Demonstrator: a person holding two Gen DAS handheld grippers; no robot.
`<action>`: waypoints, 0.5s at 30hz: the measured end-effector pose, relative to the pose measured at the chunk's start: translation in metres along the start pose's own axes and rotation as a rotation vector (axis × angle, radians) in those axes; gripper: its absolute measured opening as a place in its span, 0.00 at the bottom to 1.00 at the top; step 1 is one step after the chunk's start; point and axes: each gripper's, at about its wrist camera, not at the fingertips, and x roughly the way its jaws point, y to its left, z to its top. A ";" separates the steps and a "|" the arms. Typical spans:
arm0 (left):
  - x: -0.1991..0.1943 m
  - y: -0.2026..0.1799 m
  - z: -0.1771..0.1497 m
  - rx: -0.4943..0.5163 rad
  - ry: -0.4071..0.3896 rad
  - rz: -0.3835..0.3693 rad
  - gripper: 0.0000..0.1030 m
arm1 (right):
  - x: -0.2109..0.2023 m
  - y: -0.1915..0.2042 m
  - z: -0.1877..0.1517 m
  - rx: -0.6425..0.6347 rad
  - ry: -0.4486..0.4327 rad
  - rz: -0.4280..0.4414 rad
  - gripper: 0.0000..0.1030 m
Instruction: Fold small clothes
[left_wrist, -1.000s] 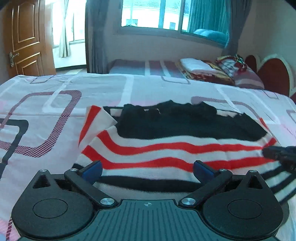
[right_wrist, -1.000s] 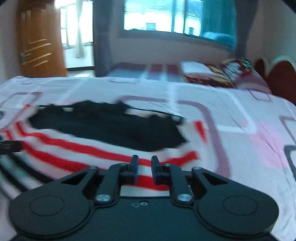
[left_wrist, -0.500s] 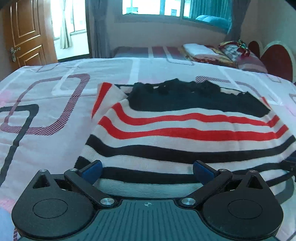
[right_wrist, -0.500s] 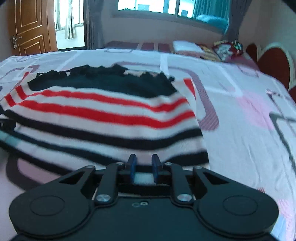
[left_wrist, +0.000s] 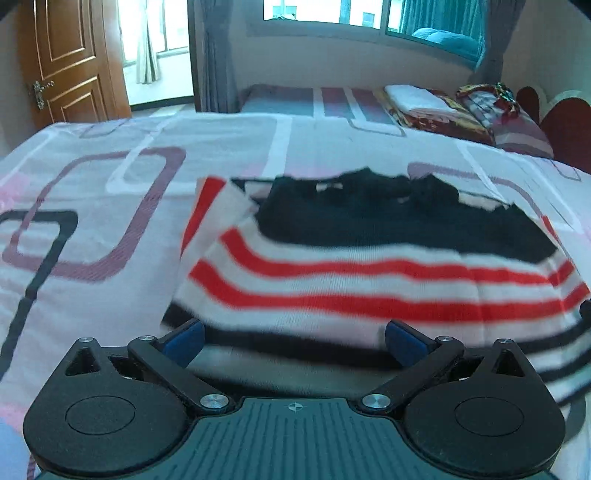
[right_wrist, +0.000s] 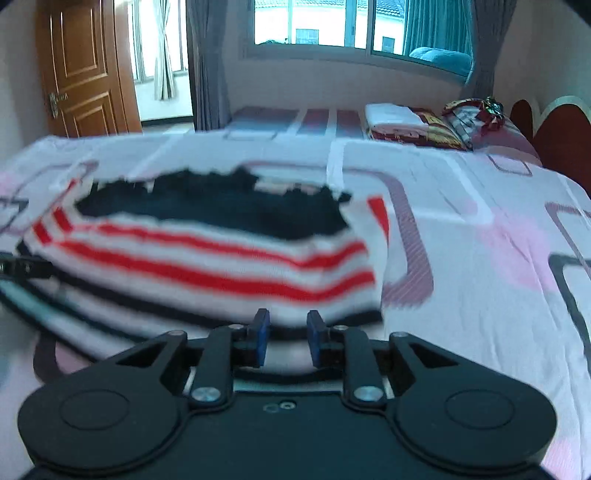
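I see the folded white knit garment with red and black stripes lying on the patterned bed, my left claw spread wide, my right claw opening with nothing between, so dragging either could undo the fold.

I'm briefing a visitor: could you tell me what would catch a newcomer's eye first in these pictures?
A striped garment, white with red and black bands and a black top part, lies spread mid-bed on the patterned bedsheet. Just before its near edge, the left tongs stand wide open, while the right tongs are narrowly parted and opening, gripping nothing.
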 end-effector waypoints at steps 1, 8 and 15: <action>0.002 -0.002 0.004 -0.004 -0.003 -0.001 1.00 | 0.005 -0.003 0.008 0.005 -0.005 0.001 0.21; 0.028 -0.014 0.026 -0.019 0.005 0.034 1.00 | 0.027 -0.011 0.040 0.036 -0.052 0.018 0.24; 0.062 0.001 0.023 -0.042 0.040 0.046 1.00 | 0.069 0.000 0.019 0.008 0.017 0.006 0.26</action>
